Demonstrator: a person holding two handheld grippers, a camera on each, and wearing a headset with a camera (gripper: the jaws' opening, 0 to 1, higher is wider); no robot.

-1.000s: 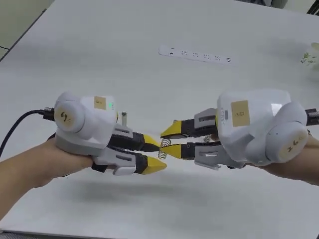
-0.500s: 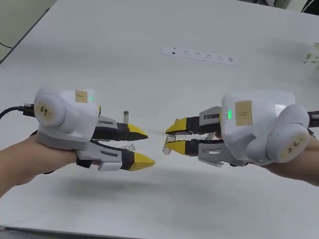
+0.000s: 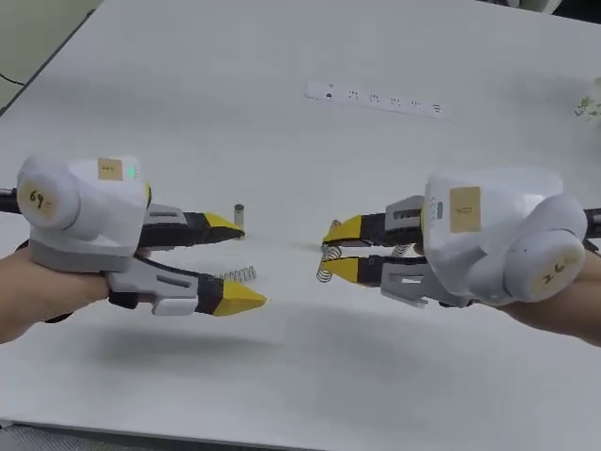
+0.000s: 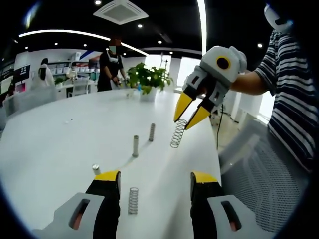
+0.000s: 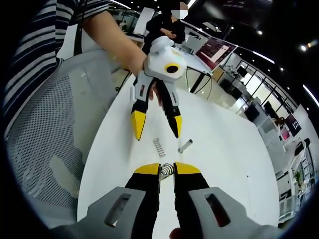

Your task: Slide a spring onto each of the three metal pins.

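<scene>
My right gripper [image 3: 331,251] is shut on a small steel spring [image 3: 325,266] that hangs from its yellow tips; the spring [image 5: 167,170] sits between the jaws in the right gripper view. My left gripper [image 3: 235,263] is open and empty, well apart from the right one. Between its fingers a loose spring [image 3: 237,275] lies on the white table. A short metal pin [image 3: 239,213] stands just beyond its upper fingertip. In the left gripper view the loose spring [image 4: 133,200] lies ahead of my jaws, with a pin [image 4: 96,169] and a second pin [image 4: 135,146] upright.
A white power strip [image 3: 376,101] lies at the far side of the table [image 3: 282,141]. A ridged upright piece [image 4: 152,132], perhaps a spring on a pin, stands beyond the second pin. A mesh chair and my striped sleeve [image 4: 289,89] are at the table's near edge.
My left gripper has drawn back to the left, away from the right gripper's tips, and its jaws stand wider. The right gripper keeps its spring. A loose spring now shows on the table.
</scene>
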